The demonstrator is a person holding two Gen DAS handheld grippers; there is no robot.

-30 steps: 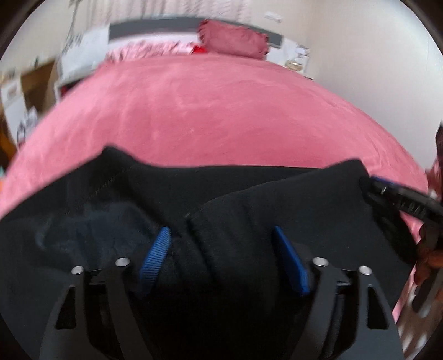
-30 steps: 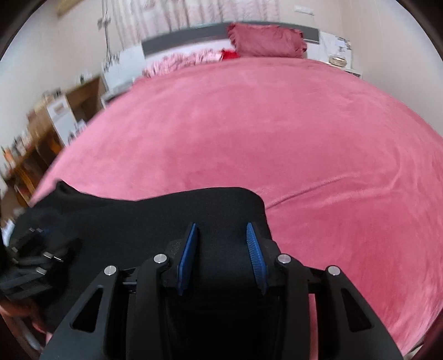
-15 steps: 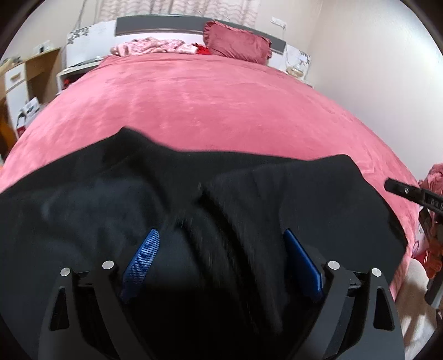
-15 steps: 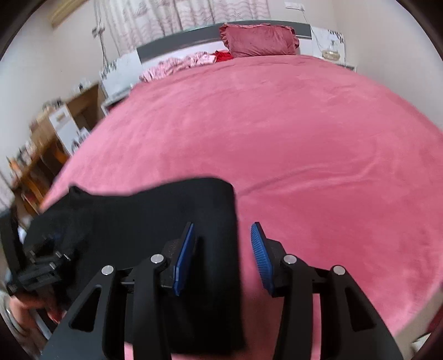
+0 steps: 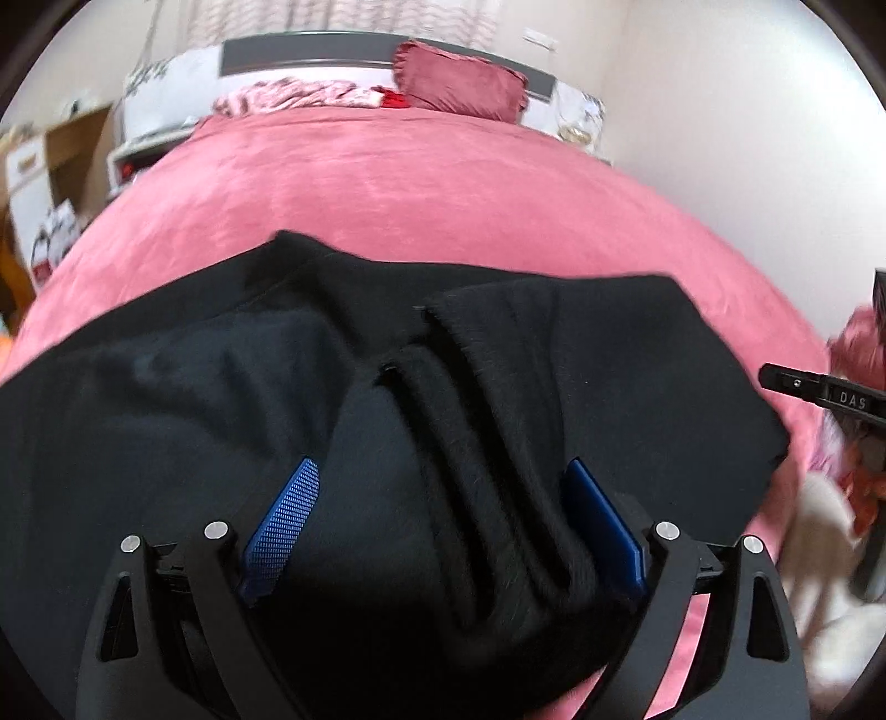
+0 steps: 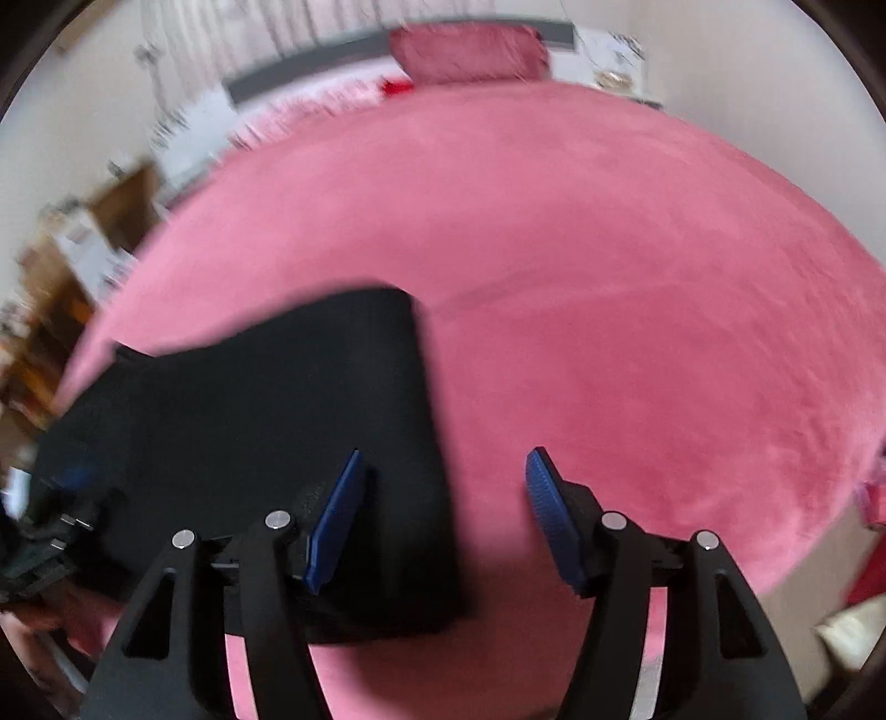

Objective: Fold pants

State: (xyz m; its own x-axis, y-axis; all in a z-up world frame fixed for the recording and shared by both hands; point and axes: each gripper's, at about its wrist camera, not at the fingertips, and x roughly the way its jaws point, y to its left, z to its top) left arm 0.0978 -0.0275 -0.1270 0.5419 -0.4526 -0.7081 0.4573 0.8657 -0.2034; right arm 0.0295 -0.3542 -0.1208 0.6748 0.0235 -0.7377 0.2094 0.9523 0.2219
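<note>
The black soft-knit pants (image 5: 498, 399) are lying bunched and partly folded on the near edge of the big bed with the pink fuzzy blanket (image 5: 421, 188), spreading from the near-left part of the bed toward the near-right corner, with a couple of thick folded ridges running down the middle of the pile in the left wrist view. The left gripper (image 5: 443, 509), black with blue textured pads (image 5: 285, 509), is standing with its jaws spread wide apart, and the thick fold of pants is sitting between them; the left pad is showing clear of the cloth, while the right one is sitting right against the edge of the fold, so it's not really clamping anything as far as I can see. The right gripper (image 6: 443, 498) is hovering over the right end of the pants (image 6: 266, 432), and its jaws have just been opening; the left pad (image 6: 338, 515) is sitting over the black cloth, the other one is over bare pink blanket (image 6: 609, 277), and the straight right edge of the pants is running down between the two, with nothing pinched. In the right wrist view the left gripper (image 6: 39, 531) is showing as a blurry dark shape at the far left by the other end of the pants. At the far edge of the bed a dark pink ruffled pillow (image 5: 459, 83) is leaning at the grey headboard (image 5: 310, 52), beside a crumpled pink patterned cloth (image 5: 293, 97).
</note>
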